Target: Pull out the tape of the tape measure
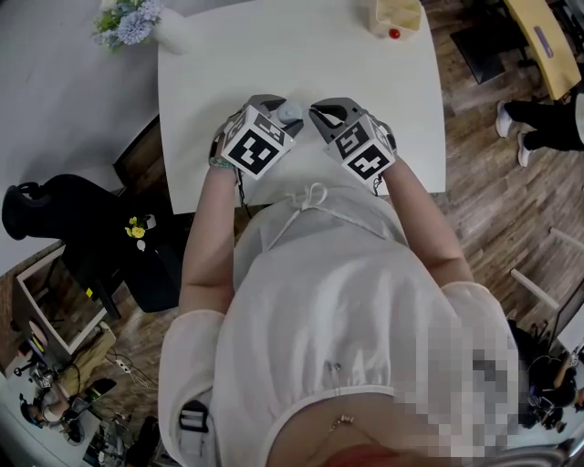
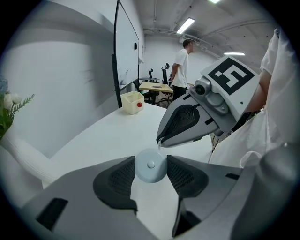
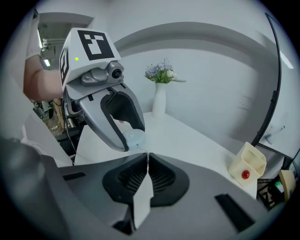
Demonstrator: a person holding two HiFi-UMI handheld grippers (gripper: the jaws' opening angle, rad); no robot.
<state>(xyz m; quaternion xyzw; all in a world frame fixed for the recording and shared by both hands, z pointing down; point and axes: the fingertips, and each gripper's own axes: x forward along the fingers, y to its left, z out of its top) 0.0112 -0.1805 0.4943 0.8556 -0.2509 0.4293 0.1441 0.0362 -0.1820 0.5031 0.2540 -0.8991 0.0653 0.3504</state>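
Observation:
A small round pale-blue tape measure (image 1: pixel 290 112) is held over the near part of the white table (image 1: pixel 301 55). My left gripper (image 1: pixel 281 111) is shut on it. In the left gripper view the case (image 2: pixel 150 165) sits between the two dark pads, which press on its sides. My right gripper (image 1: pixel 317 113) meets it from the right. In the right gripper view the jaws (image 3: pixel 147 161) are shut, pinching the thin tape tip (image 3: pixel 147 156) that comes out of the case (image 3: pixel 135 138). Only a very short bit of tape shows between case and jaws.
A white vase of flowers (image 1: pixel 137 23) stands at the table's far left corner. A cream box with a red knob (image 1: pixel 397 18) stands at the far right. A person (image 2: pixel 180 65) stands in the room beyond, near a whiteboard (image 2: pixel 126 51). My own torso is against the table's near edge.

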